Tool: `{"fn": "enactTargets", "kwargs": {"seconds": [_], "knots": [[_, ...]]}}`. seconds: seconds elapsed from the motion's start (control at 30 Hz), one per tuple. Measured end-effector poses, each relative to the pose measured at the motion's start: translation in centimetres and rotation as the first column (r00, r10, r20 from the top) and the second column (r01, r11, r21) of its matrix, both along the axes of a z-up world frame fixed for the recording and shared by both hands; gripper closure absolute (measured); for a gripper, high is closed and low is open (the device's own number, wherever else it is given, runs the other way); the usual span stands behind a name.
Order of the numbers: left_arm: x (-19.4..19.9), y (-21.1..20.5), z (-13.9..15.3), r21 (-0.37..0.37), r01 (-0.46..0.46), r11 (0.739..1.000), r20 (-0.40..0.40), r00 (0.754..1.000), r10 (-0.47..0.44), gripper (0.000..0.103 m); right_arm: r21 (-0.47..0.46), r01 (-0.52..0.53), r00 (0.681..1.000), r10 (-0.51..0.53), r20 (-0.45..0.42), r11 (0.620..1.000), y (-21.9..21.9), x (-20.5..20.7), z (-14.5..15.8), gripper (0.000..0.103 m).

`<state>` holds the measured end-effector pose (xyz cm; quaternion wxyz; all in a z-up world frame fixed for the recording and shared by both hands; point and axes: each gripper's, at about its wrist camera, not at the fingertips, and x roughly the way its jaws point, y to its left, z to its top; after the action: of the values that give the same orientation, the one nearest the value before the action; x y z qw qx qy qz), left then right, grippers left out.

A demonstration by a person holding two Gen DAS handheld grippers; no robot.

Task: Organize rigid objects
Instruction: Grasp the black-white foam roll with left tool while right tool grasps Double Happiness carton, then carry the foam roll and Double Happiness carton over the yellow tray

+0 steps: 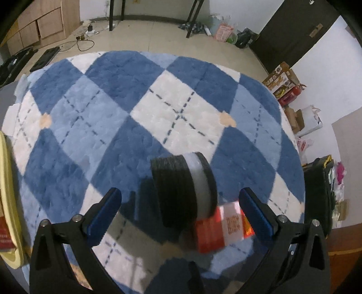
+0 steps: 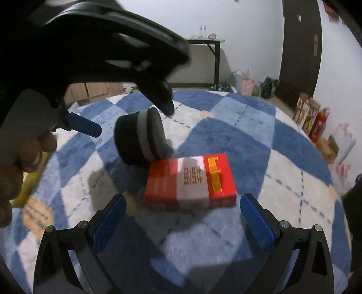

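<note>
A black round spool with a white band (image 1: 184,188) lies on its side on the blue-and-white rug, leaning against a red and white box (image 1: 224,226). My left gripper (image 1: 181,214) is open, its blue pads either side of the spool and box, just above them. In the right wrist view the spool (image 2: 141,136) touches the far left corner of the red box (image 2: 192,181). My right gripper (image 2: 183,214) is open and empty, just short of the box. The left gripper (image 2: 133,119) hovers over the spool there.
A yellow-rimmed object (image 1: 10,203) lies at the rug's left edge. The checked rug (image 1: 113,117) covers the surface. Boxes and a red extinguisher (image 1: 290,93) stand by the right wall, a dark door (image 1: 291,31) beyond. Table legs (image 1: 192,18) stand at the back.
</note>
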<state>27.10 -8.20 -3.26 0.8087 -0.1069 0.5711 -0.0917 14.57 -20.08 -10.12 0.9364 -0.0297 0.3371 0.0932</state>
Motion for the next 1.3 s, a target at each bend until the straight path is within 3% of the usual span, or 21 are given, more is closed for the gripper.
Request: {"fn": "enactTargets", "kwargs": {"seconds": [0.07,0.2,0.23,0.3,0.5,0.63,0.73,0.8,1.0,1.17,1.27,1.3], "knots": [[0.5,0.2,-0.8,-0.014,0.000,1.000,-0.018,1.000,0.000,0.003,-0.024,0.020,1.000,-0.020,0.004,1.000,0.3,1.2,-0.8,0.000],[0.5,0.5,-2.4,-0.019,-0.007,1.000,-0.053,0.999,0.006,0.029,-0.010,0.049,0.998,-0.049,-0.027,0.999,0.0,3.6,-2.3,0.002],[0.4,0.6,-2.8,-0.045,0.003,0.999,-0.056,0.998,-0.005,0.030,-0.008,0.047,0.998,-0.047,-0.035,0.999,0.1,4.1,-2.5,0.005],[0.1,0.9,-2.8,-0.095,0.007,0.995,-0.046,0.999,-0.012,0.043,-0.029,0.030,0.999,-0.031,-0.036,0.999,0.7,4.7,-2.8,0.011],[-2.3,3.1,1.8,-0.049,0.013,0.999,0.084,0.996,-0.009,0.044,0.005,0.018,1.000,-0.018,0.003,1.000,0.1,4.6,-2.7,0.012],[-6.2,6.7,6.4,-0.005,0.004,1.000,0.203,0.979,-0.003,0.044,-0.030,0.023,0.999,-0.022,0.036,0.999,0.0,3.3,-1.7,0.012],[-9.8,9.3,8.5,-0.004,-0.007,1.000,0.273,0.962,0.008,0.044,-0.008,0.039,0.998,-0.039,0.043,0.999,-0.6,2.3,-0.3,0.012],[-12.2,10.9,9.0,-0.044,-0.015,0.999,0.303,0.953,0.028,0.044,0.010,0.047,0.998,-0.047,0.048,0.999,-1.0,1.4,0.8,0.012],[-17.9,14.6,9.9,-0.028,-0.080,0.996,0.339,0.937,0.085,0.044,0.021,0.046,0.996,-0.048,0.075,0.999,-1.9,-3.0,4.5,0.012],[-22.3,15.0,8.6,0.049,-0.081,0.996,0.382,0.922,0.056,0.044,0.021,0.057,0.994,-0.058,0.088,0.998,-2.4,-8.0,6.1,0.012],[-23.9,15.8,7.7,-0.007,-0.101,0.995,0.379,0.920,0.096,0.044,-0.008,0.047,0.995,-0.047,0.089,0.999,-1.7,-10.4,6.7,0.012],[-24.1,15.9,7.5,0.005,-0.109,0.994,0.383,0.919,0.099,0.044,-0.009,0.043,0.995,-0.042,0.091,0.999,-1.5,-11.1,7.0,0.012]]}}
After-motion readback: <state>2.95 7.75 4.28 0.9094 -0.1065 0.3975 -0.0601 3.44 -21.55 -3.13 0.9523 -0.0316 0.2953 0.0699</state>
